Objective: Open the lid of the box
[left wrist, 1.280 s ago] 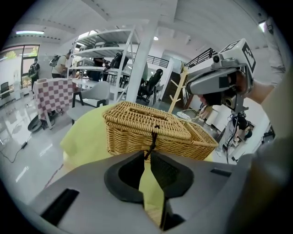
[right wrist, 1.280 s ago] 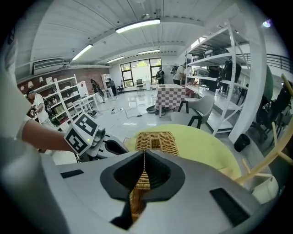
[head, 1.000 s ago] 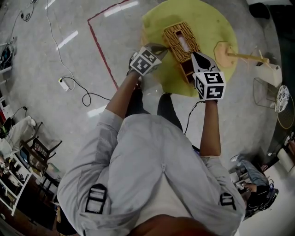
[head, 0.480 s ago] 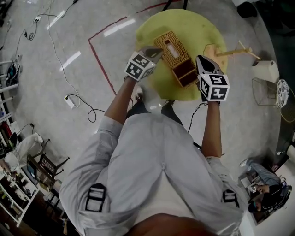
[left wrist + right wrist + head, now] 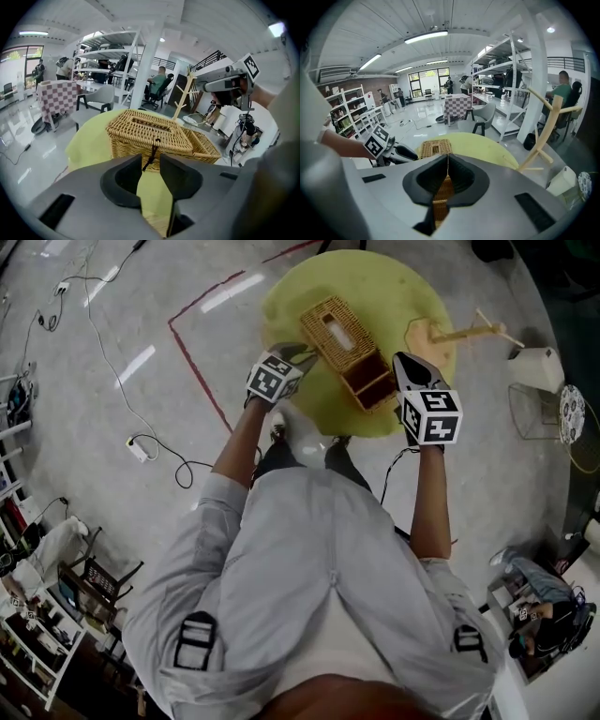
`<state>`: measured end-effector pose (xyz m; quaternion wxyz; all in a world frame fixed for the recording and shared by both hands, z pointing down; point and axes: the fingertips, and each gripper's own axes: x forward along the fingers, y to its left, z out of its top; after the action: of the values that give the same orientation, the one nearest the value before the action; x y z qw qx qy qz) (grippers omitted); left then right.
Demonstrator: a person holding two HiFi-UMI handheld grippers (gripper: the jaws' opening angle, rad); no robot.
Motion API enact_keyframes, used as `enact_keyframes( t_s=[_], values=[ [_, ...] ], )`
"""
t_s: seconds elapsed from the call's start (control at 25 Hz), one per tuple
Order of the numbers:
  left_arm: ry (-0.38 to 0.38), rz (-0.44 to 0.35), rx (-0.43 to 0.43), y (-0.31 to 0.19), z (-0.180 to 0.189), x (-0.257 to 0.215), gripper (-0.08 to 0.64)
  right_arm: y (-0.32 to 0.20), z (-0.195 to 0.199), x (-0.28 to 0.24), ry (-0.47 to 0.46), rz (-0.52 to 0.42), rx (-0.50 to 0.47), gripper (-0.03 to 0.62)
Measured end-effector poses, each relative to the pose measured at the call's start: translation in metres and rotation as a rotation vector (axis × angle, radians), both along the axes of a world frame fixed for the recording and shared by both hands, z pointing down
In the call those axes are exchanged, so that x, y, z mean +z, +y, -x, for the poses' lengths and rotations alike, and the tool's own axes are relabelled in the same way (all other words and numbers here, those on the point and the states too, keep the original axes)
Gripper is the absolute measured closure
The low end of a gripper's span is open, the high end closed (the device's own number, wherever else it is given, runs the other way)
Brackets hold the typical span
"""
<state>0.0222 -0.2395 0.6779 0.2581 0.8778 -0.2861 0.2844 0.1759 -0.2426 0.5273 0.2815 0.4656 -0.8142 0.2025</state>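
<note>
Left tongs (image 5: 151, 161): the jaws stand apart and have just been opening. They grip nothing; the gap is aimed at the near face of the box.
Dark cord loop (image 5: 153, 150): it hangs from the front edge of the box top and shows in the gap between the left jaws. Neither pad presses on it.
Right tongs (image 5: 448, 161): the jaws are drawn together at the tips with nothing between them. Only wicker shows through the slit lower down.
Wicker box (image 5: 330, 326): it sits on the yellow surface between the two tongs, with a long slot in its woven top. The left tongs are just beside its near corner.
Open wicker section (image 5: 369, 387): shallower than the box, with its dark inside facing up. It lies against the end of the box nearer the right tongs, whose tip is just beside it.
Surface (image 5: 403, 292): a round yellow top carrying the box.
Wooden stand (image 5: 433, 335): its base is on the surface on the right side, well apart from the box, with a slanted arm reaching past the rim.
Floor: a red tape line (image 5: 192, 362) and a white cable (image 5: 155, 442) lie off to the left.
</note>
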Motion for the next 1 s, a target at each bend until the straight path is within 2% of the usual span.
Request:
enact_keyframes(
  t_s=[0.16, 0.48, 0.72, 0.92, 1.0],
  values=[
    [-0.024, 0.009, -0.009, -0.002, 0.002, 0.01, 0.468, 0.004, 0.0, 0.007, 0.01, 0.015, -0.001, 0.568],
    [0.0, -0.008, 0.009, 0.0, 0.001, 0.001, 0.511, 0.002, 0.003, 0.008, 0.008, 0.017, -0.003, 0.568],
    [0.03, -0.091, 0.022, -0.008, -0.005, -0.037, 0.514, -0.004, 0.004, -0.001, -0.008, -0.013, -0.003, 0.568],
    [0.112, -0.175, 0.027, -0.025, -0.024, -0.09, 0.514, -0.006, -0.005, -0.017, -0.024, -0.048, 0.015, 0.568],
    [0.123, -0.214, 0.041, -0.035, -0.037, -0.109, 0.514, -0.005, -0.012, -0.022, -0.025, -0.059, 0.03, 0.568]
  ],
)
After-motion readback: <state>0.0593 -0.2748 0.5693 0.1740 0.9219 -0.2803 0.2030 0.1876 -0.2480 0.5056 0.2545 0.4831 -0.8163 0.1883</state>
